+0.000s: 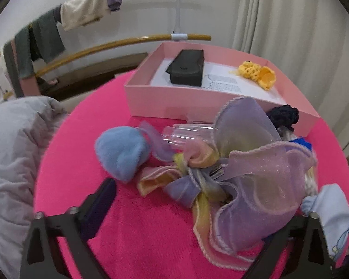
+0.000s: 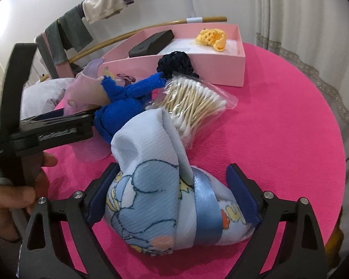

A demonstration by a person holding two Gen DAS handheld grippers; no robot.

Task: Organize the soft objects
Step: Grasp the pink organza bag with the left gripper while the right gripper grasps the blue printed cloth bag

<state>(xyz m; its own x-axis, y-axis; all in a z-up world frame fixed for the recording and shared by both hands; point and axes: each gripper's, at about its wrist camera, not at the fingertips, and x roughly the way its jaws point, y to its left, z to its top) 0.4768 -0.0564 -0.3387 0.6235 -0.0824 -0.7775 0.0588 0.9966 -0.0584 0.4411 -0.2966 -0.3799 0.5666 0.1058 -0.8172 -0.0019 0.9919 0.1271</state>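
A pastel organza ribbon bow (image 1: pixel 242 176) lies on the round pink table (image 1: pixel 132 227). My left gripper (image 1: pixel 197 209) is open around it, its right finger hidden behind the bow. A light blue plush piece (image 1: pixel 122 153) lies to its left. My right gripper (image 2: pixel 174 190) is open, its pads on either side of a light blue printed cloth bundle (image 2: pixel 151 204) tied with a blue satin ribbon (image 2: pixel 206 209). A royal blue knotted cloth (image 2: pixel 121 107) and a dark navy crocheted piece (image 2: pixel 174 64) lie beyond. The left gripper's body (image 2: pixel 46 134) crosses the right wrist view.
An open pink box (image 1: pixel 151 100) at the table's far side holds a black case (image 1: pixel 187 67) and a yellow crocheted item (image 1: pixel 258 73). A bag of cotton swabs (image 2: pixel 193 104) lies by the box. A rail with hanging clothes (image 1: pixel 48 37) and curtains (image 1: pixel 290 23) stand behind. Grey bedding (image 1: pixel 11 151) lies left.
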